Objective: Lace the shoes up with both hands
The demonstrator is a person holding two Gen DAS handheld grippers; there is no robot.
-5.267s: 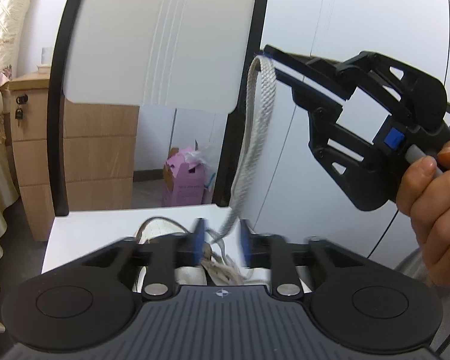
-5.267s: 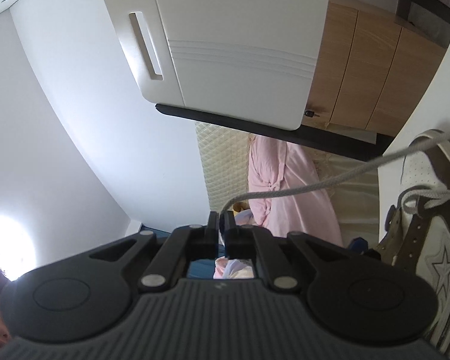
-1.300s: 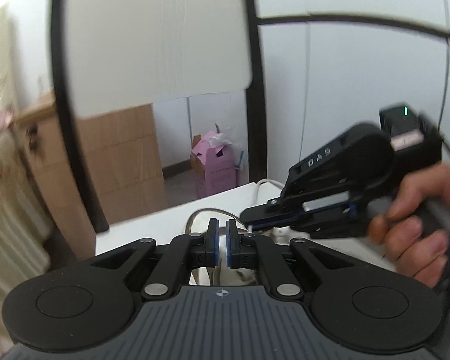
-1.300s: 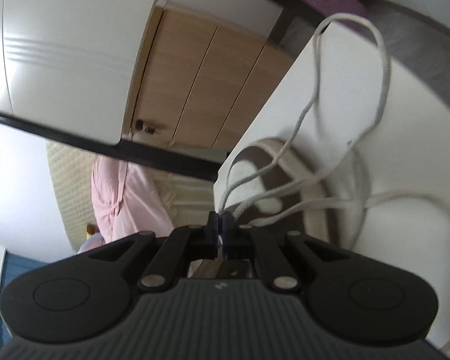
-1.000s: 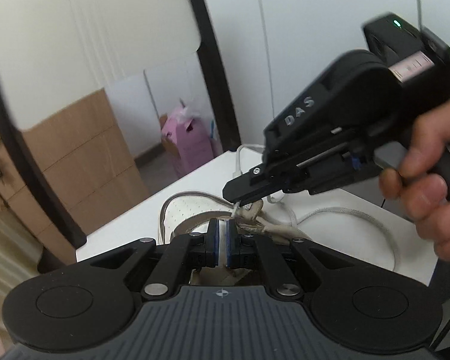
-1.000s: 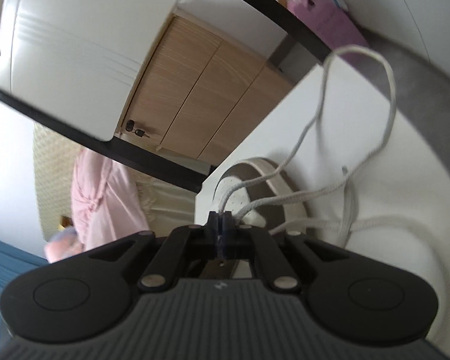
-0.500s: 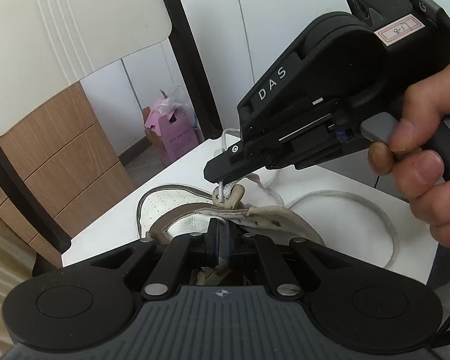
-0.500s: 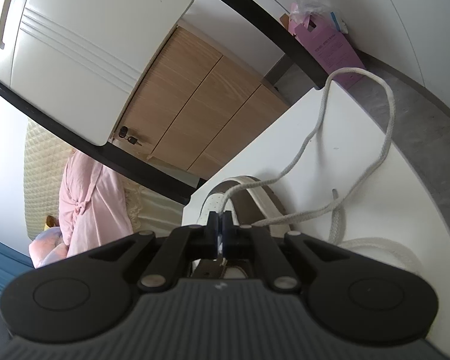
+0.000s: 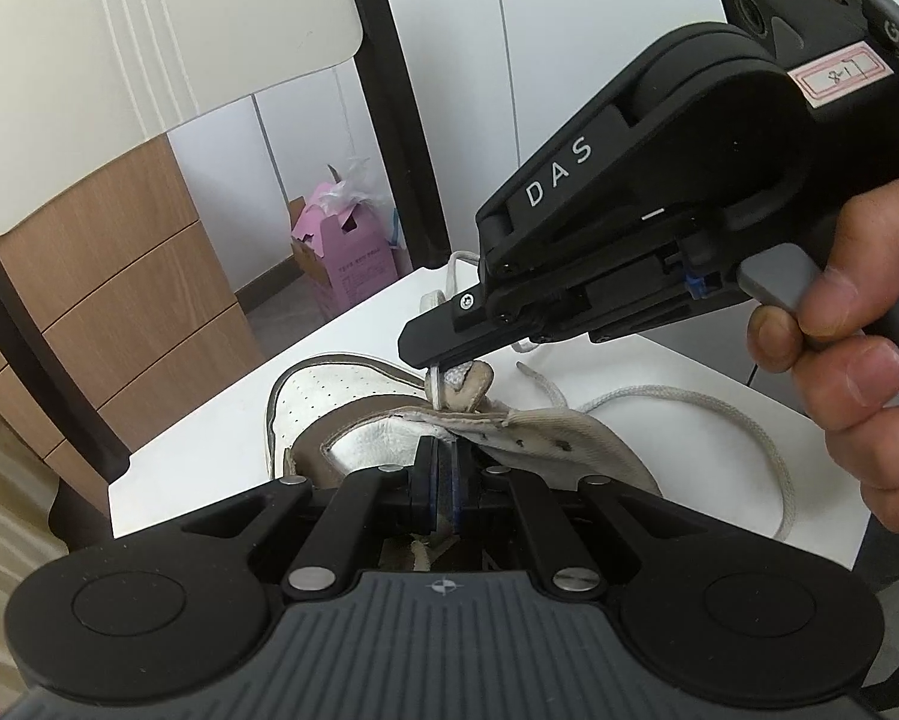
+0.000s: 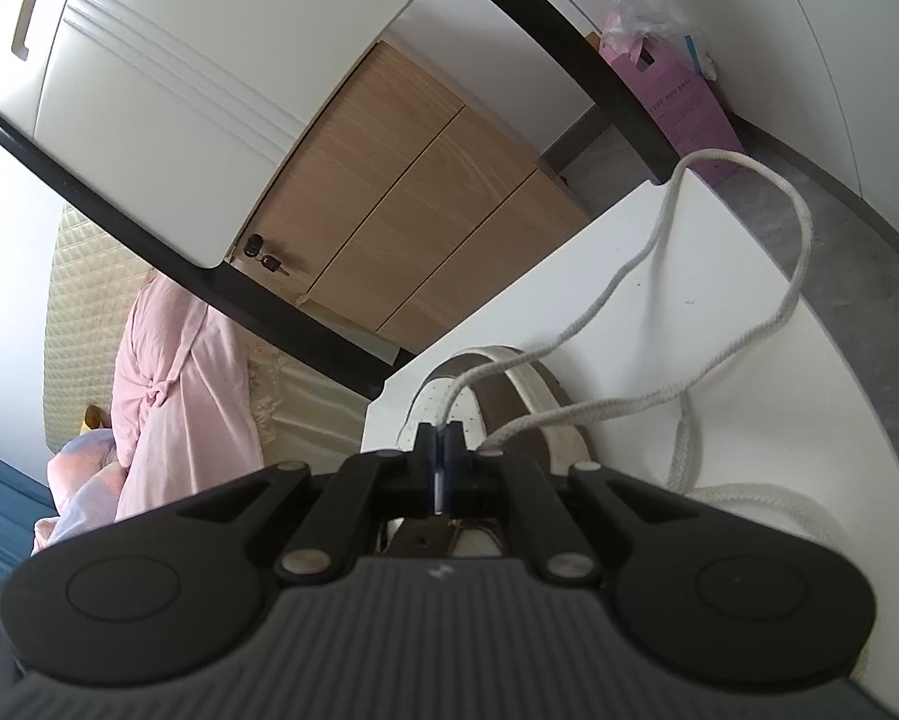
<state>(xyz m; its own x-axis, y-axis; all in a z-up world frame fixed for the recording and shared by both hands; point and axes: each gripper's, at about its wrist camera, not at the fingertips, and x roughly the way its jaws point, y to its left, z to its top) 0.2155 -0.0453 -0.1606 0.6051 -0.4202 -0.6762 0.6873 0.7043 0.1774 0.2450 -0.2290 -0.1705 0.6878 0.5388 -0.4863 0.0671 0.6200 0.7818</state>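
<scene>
The white and brown leather sneaker (image 9: 353, 414) lies on the white surface (image 9: 209, 450), its toe toward the wooden drawer cabinet (image 9: 107, 294) and its beige tongue flap (image 9: 545, 426) pulled out to one side. The left tool (image 9: 443, 480) sits low over the sneaker's opening with its jaws closed narrow on the shoe's upper edge near the tongue. Just above the sneaker, the right tool (image 9: 434, 369), held in a person's hand (image 9: 851, 372), pinches the off-white woven shoelace (image 9: 677, 396) at its tip, right beside a small brown eyelet tab (image 9: 470, 384); its jaws are closed tight on the lace. In the right wrist view the lace (image 10: 743, 330) runs from the right tool (image 10: 440, 450) over the sneaker (image 10: 509, 396) in a long loop across the surface (image 10: 629, 276), reaching its far edge. Beyond the sneaker stand a white chair back (image 9: 149, 48) and a pink cardboard box (image 9: 344, 246) on the floor.
</scene>
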